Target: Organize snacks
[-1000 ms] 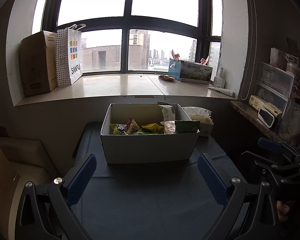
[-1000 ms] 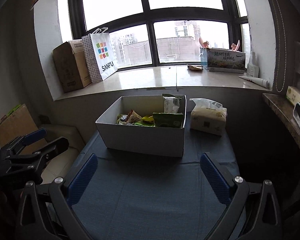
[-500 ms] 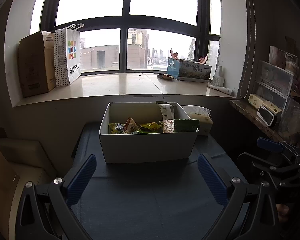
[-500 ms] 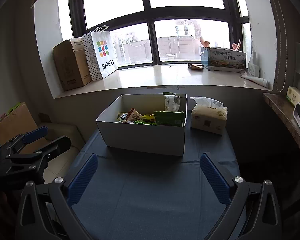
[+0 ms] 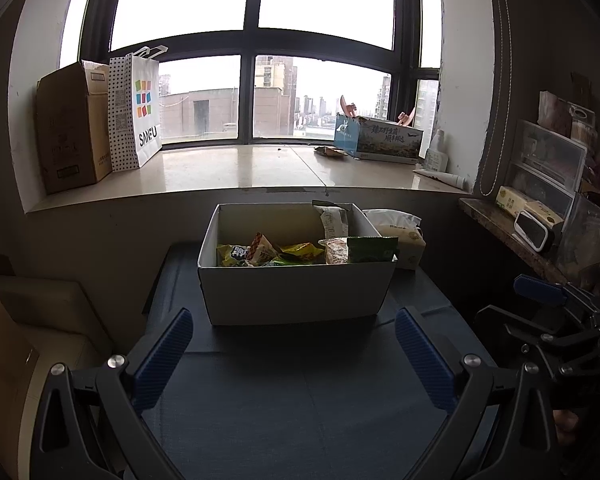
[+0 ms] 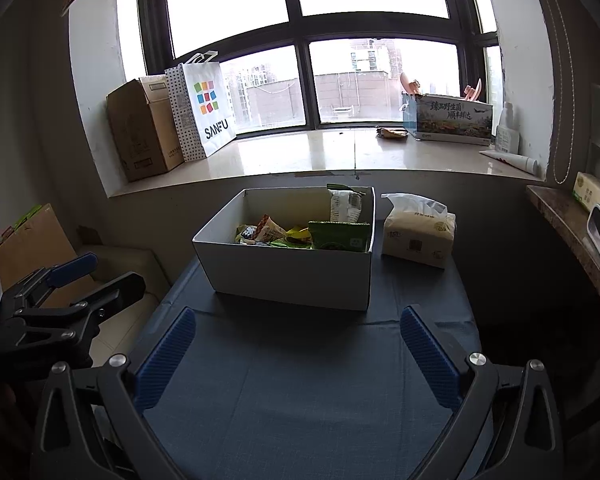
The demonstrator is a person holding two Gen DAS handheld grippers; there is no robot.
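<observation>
While you hold both tools level above the blue cloth-covered table (image 5: pixel 300 408), the left gripper (image 5: pixel 294 354) and right gripper (image 6: pixel 298 350) stand spread wide, gripping nothing. Your white cardboard box (image 5: pixel 296 292) sits ahead, apart from the ribbed blue pads (image 5: pixel 164 356), holding crinkled snack packets (image 5: pixel 268 252). A soft tissue pack (image 6: pixel 418 234) lies just beside it.

Both wrist views look forward, low over the surface (image 5: pixel 300 400), toward the window (image 6: pixel 340 60). Both share the snack box (image 5: pixel 296 288), seen from near, left and right.
</observation>
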